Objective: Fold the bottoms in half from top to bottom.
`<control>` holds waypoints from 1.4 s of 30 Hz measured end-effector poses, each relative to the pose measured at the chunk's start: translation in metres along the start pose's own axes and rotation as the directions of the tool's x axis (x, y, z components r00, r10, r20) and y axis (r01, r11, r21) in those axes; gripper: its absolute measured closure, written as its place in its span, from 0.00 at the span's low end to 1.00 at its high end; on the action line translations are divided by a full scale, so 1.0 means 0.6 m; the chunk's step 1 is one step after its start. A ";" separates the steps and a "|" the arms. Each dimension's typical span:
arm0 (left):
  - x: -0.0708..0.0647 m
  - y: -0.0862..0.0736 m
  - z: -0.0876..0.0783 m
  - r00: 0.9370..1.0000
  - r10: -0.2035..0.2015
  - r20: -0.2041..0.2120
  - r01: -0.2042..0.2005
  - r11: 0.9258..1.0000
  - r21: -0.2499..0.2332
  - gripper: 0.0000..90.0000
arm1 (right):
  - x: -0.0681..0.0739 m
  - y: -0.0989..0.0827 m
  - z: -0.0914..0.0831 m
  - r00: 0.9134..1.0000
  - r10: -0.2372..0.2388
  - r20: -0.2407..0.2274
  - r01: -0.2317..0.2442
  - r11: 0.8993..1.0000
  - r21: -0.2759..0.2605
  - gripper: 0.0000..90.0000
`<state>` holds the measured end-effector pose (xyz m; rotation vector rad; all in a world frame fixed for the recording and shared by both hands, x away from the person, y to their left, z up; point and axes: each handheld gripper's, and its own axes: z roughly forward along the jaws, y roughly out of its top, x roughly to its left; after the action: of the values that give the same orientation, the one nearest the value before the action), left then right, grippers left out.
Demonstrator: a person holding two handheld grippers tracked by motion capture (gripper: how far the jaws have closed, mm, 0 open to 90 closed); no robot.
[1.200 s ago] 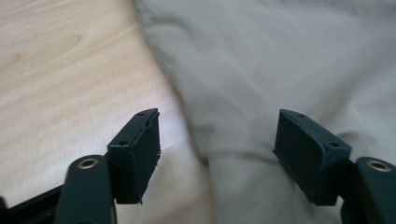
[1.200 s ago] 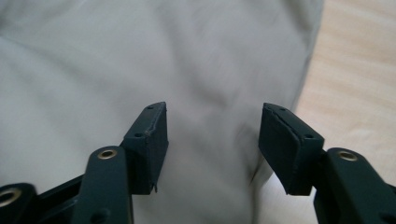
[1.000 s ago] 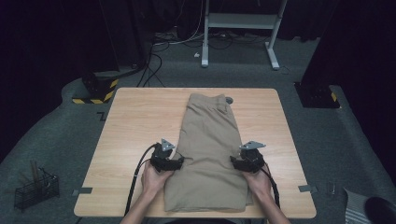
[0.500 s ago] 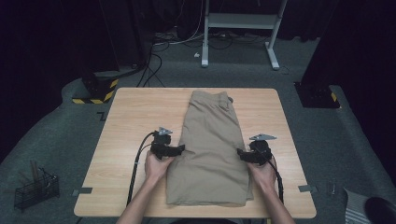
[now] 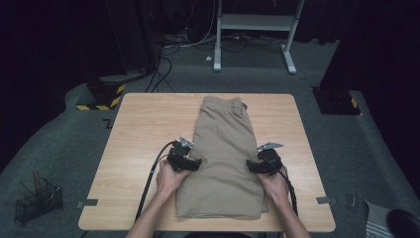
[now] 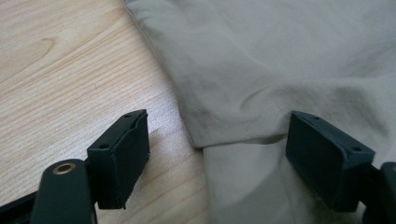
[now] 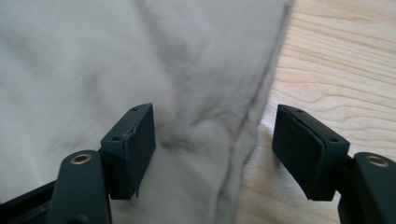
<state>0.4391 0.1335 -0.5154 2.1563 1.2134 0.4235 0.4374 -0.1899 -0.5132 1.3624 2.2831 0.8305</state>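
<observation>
A folded khaki garment point(image 5: 224, 153) lies lengthwise down the middle of the wooden table point(image 5: 138, 129), waistband at the far end. My left gripper point(image 5: 196, 164) sits at the garment's left edge. In the left gripper view that gripper point(image 6: 217, 158) is open, its jaws straddling the cloth point(image 6: 280, 70) edge without pressing it; they have just been opening. At the right edge rests my right gripper point(image 5: 249, 167). The right gripper view shows this gripper point(image 7: 215, 154) open too, the hem point(image 7: 243, 154) loose between jaws that have just been opening.
Bare wood lies on both sides of the garment. Tape marks point(image 5: 88, 203) point(image 5: 324, 200) sit near the front corners. On the floor stand a black wire basket point(image 5: 37, 201) at left, a yellow-black striped block point(image 5: 101, 96) and a white stand point(image 5: 252, 29) beyond the table.
Both grippers' jaws have spread apart at the garment's side edges. The left hand has shifted slightly away from the person; the right has hardly moved.
</observation>
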 end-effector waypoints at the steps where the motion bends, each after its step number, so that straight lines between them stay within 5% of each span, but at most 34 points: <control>1: -0.003 -0.001 -0.001 1.000 -0.001 -0.009 0.001 1.000 -0.005 0.24 | 0.002 0.000 0.000 1.000 -0.006 -0.003 0.006 1.000 0.000 0.34; 8: -0.011 0.001 -0.005 1.000 0.018 0.006 -0.018 1.000 -0.004 0.43 | 0.013 -0.001 -0.002 1.000 -0.021 -0.018 0.020 1.000 -0.013 0.46; 9: -0.012 0.002 -0.007 1.000 0.027 0.016 -0.027 1.000 0.004 0.47 | 0.015 0.001 -0.005 1.000 -0.020 -0.019 0.020 1.000 0.003 0.54; 12: -0.011 0.002 -0.007 0.999 0.033 0.019 -0.034 0.999 0.004 0.51 | 0.018 0.006 -0.008 0.999 -0.031 -0.029 0.032 0.999 0.036 0.62; 27: -0.014 0.000 -0.007 0.996 0.040 0.080 -0.038 0.999 -0.029 0.81 | 0.026 0.001 -0.011 0.996 -0.049 -0.073 0.051 0.999 0.019 0.92; 42: 0.001 0.001 -0.013 0.986 0.006 0.169 0.002 0.999 -0.049 0.93 | 0.013 -0.005 -0.014 0.991 -0.028 -0.129 0.025 0.999 -0.026 0.96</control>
<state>0.4357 0.1366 -0.5092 2.1055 1.0954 0.2624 0.4270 -0.1864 -0.5086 1.3001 2.3737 0.9607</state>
